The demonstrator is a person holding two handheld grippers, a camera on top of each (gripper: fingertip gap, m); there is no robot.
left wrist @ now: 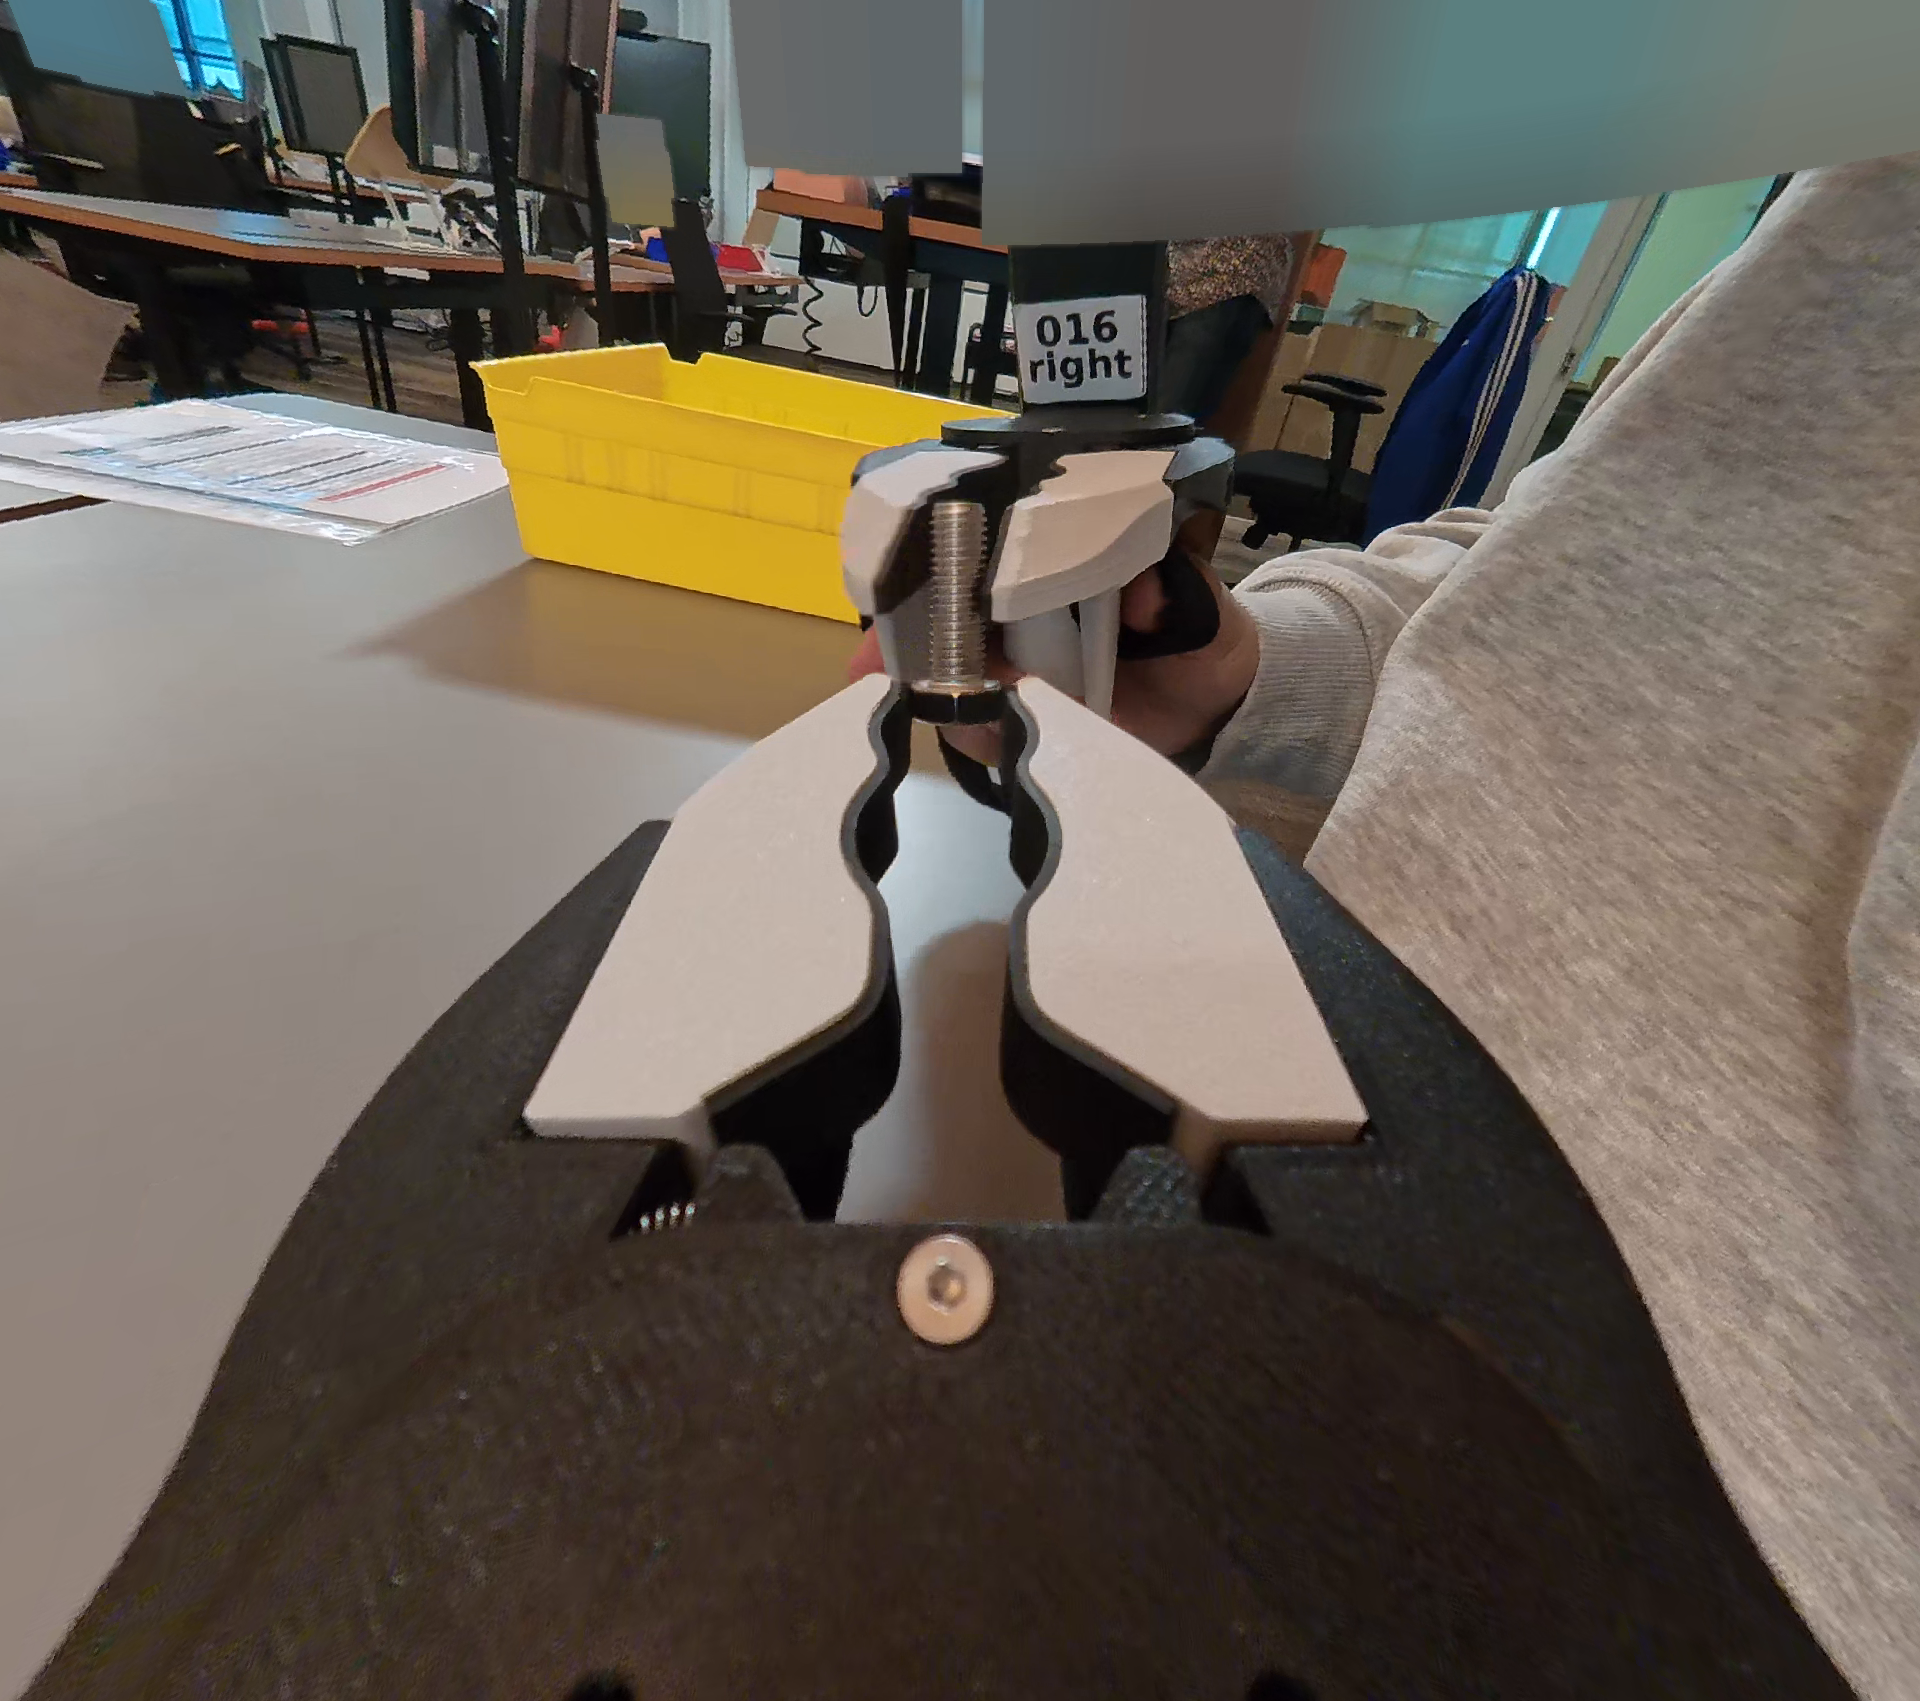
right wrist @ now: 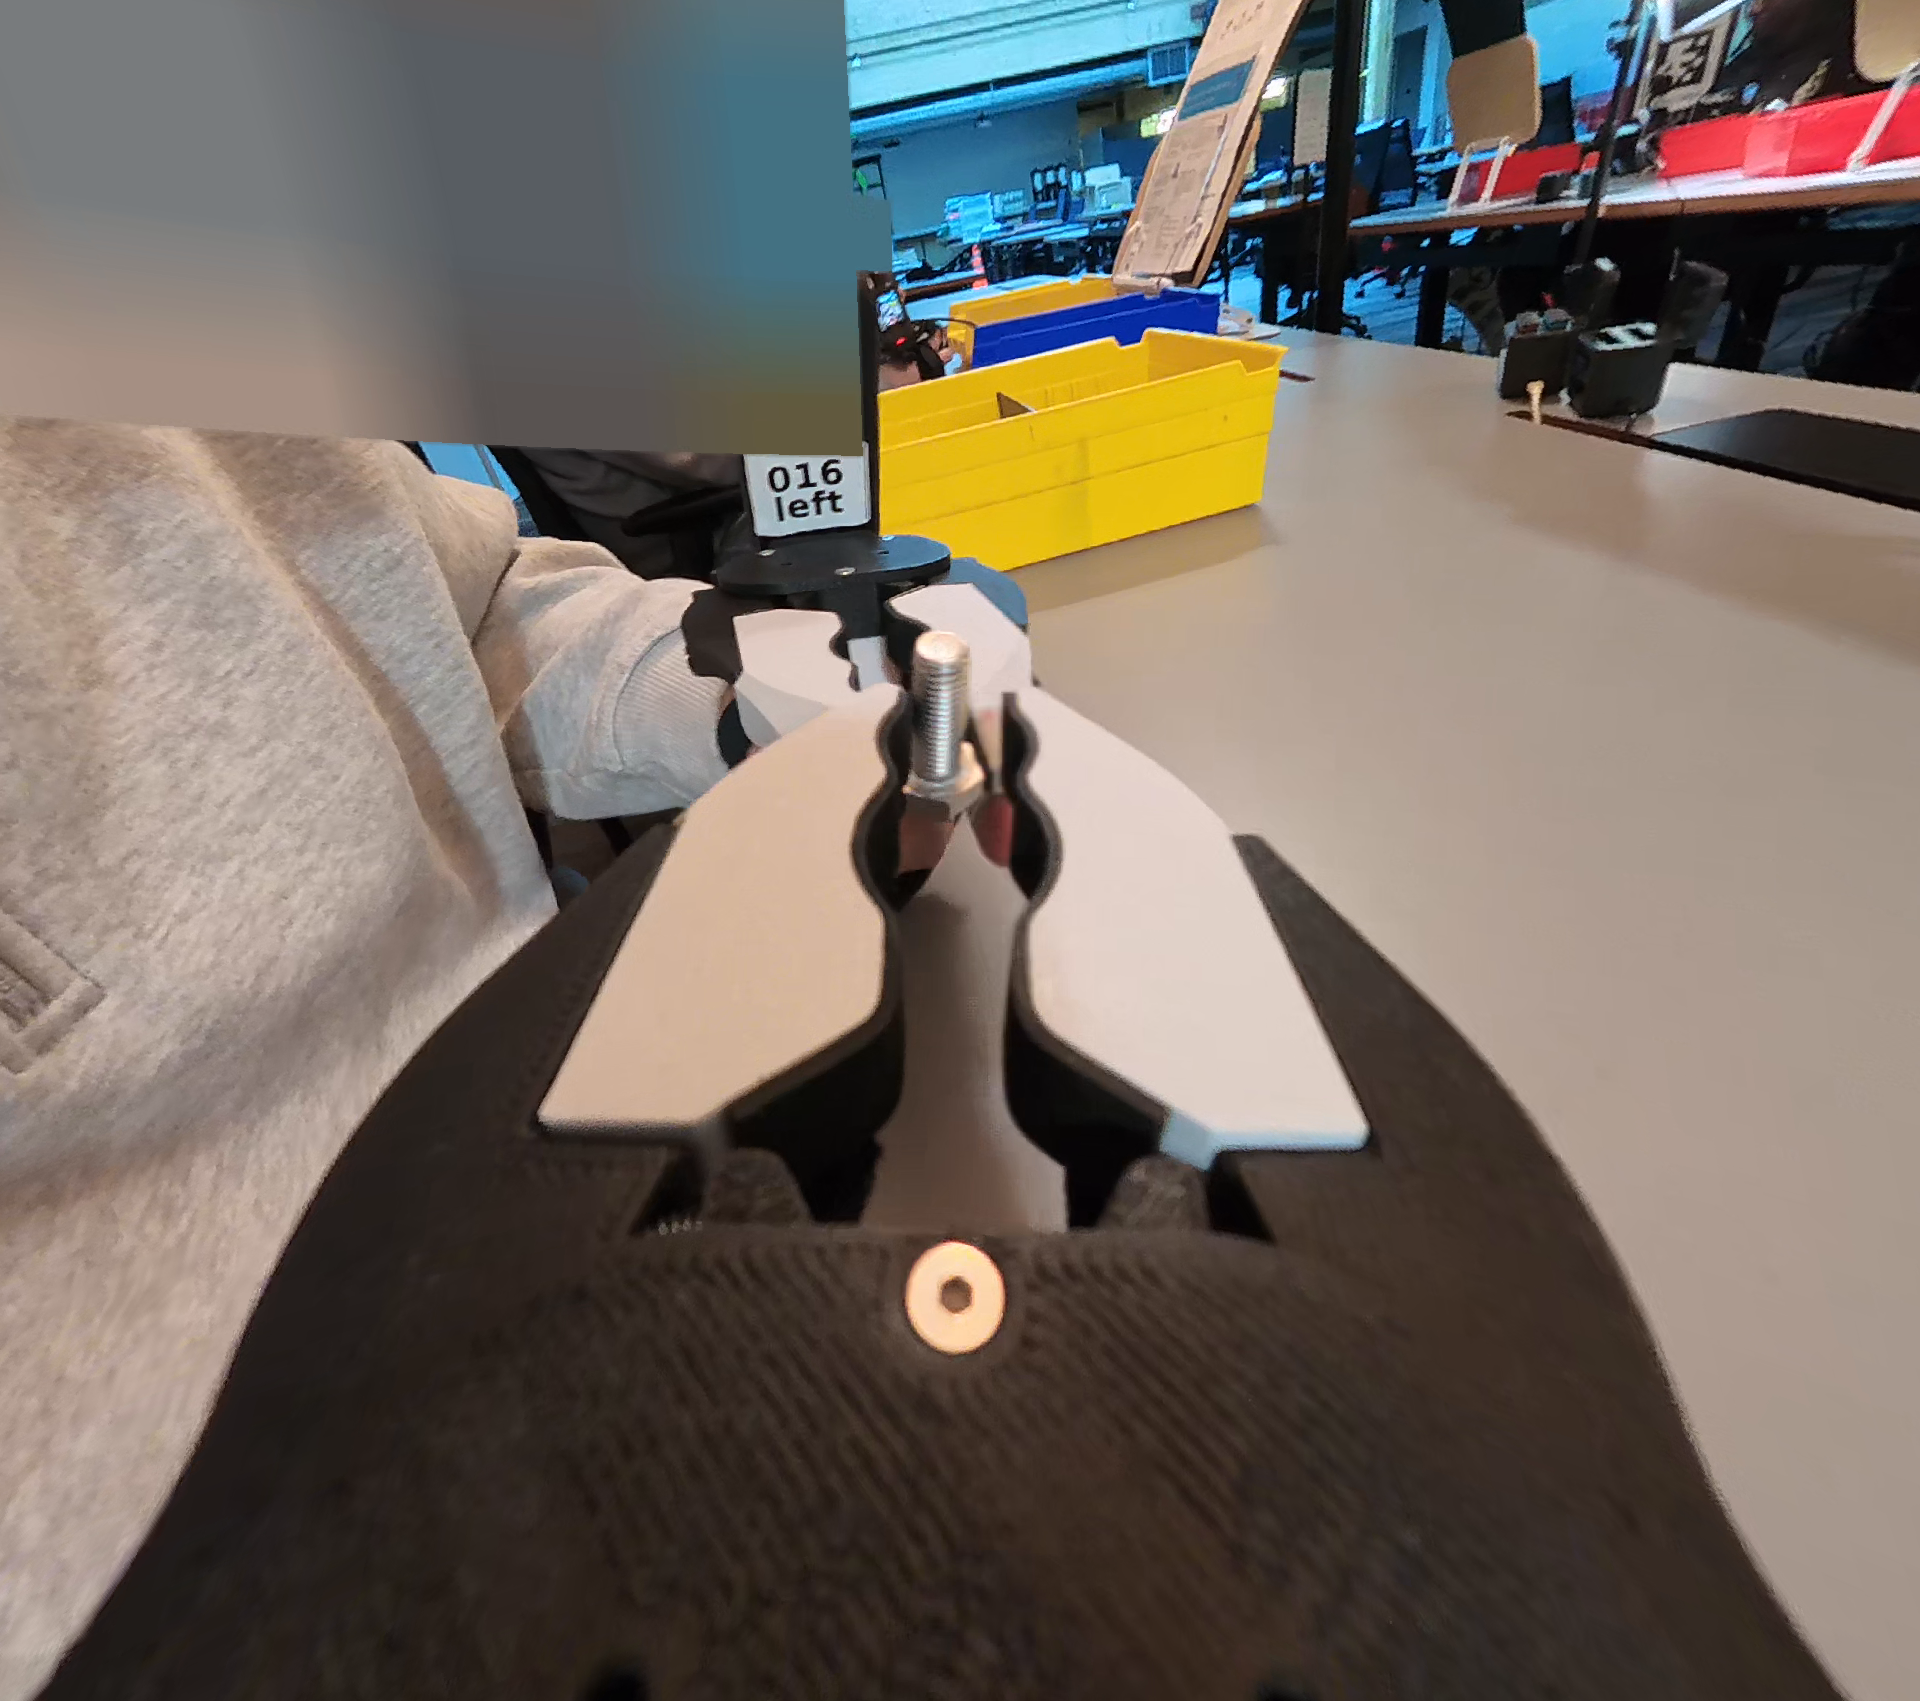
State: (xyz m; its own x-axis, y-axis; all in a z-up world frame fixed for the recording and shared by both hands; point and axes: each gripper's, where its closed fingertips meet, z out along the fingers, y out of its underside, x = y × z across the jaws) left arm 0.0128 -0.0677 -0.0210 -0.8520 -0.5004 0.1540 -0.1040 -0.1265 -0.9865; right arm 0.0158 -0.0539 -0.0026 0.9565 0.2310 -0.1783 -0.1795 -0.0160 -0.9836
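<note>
Silver bolt [left wrist: 951, 602] stands upright between two grippers, above the grey table [left wrist: 260, 716].
The left gripper [left wrist: 953, 709] pinches the nut [left wrist: 953, 703] at the bolt's low end. The right gripper [left wrist: 940, 555] squeezes the bolt's threaded top. A yellow bin [left wrist: 675, 477] sits on the table behind the bolt. A grey sleeve [left wrist: 1507, 664] is beside the bolt.

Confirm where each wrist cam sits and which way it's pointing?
Left wrist view: on the left gripper, facing along its jaws at the upright bolt, right gripper and yellow bin; grey sleeve at right.
Right wrist view: on the right gripper, facing the left gripper; sleeve at left.
Shared: bolt, bin, table; the cameras face each other.
</note>
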